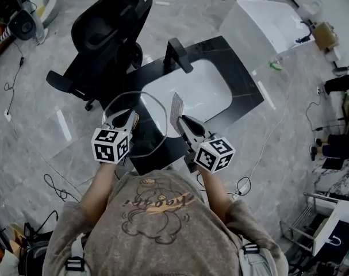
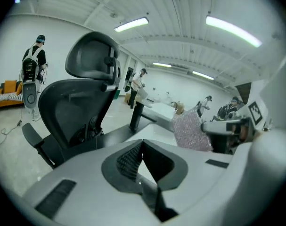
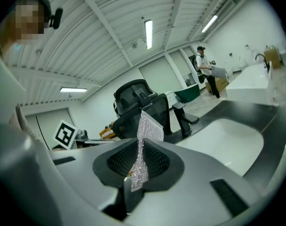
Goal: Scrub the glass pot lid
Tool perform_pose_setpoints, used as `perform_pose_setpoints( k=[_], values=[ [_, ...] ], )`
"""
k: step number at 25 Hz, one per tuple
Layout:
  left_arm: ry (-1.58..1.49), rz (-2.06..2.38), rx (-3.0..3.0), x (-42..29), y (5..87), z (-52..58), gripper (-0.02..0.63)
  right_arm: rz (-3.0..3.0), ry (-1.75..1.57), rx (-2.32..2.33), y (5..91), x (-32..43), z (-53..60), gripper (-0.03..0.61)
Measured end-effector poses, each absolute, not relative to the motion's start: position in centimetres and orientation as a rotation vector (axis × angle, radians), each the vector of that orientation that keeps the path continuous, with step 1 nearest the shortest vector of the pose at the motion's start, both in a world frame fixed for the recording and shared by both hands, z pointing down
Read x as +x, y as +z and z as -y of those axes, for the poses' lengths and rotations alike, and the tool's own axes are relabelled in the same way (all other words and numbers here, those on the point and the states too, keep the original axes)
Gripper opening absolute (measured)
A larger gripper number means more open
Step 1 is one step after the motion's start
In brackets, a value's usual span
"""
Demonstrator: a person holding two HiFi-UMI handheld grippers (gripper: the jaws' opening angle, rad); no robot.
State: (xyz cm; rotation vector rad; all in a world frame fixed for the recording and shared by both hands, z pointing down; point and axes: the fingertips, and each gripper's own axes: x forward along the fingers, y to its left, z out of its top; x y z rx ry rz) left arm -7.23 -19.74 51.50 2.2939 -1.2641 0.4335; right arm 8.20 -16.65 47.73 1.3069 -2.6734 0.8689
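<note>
Glass pot lid [image 1: 146,125] hangs in the air at the near edge of the black counter [image 1: 243,79], pinched at its left rim by the left gripper [image 1: 130,118], whose jaws are pressed together on the thin clear edge, which hardly shows in the left gripper view. That narrow hold is the main risk: I judge that any sideways push from scrubbing could make the lid pivot or slide out, and it sits over the counter's lip and the floor, not over the white sink [image 1: 203,91] farther ahead, so a drop would likely break it. Just to the right, near the lid's rim but seemingly not touching it, stands the sparkly scrub cloth [image 1: 177,109], clamped upright by one edge in the closed jaws of the right gripper [image 1: 181,122]. Most of the cloth stands free above the pads, so it may fold over or tug loose under pressure. Hard gripper tips could also knock the glass if the cloth bends aside, and the two grippers sit close enough to bump.
</note>
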Motion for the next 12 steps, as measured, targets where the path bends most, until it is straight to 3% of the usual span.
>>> perform_pose_setpoints(
  k=[7, 12],
  values=[
    [0.130, 1.385, 2.474, -8.6, 44.0, 17.6, 0.017, 2.539, 0.436, 1.451, 44.5, 7.4, 16.8, 0.054],
    [0.061, 1.436, 2.505, -9.3, 42.7, 16.9, 0.017, 2.550, 0.385, 1.474, 43.3, 7.1, 17.0, 0.053]
  ],
)
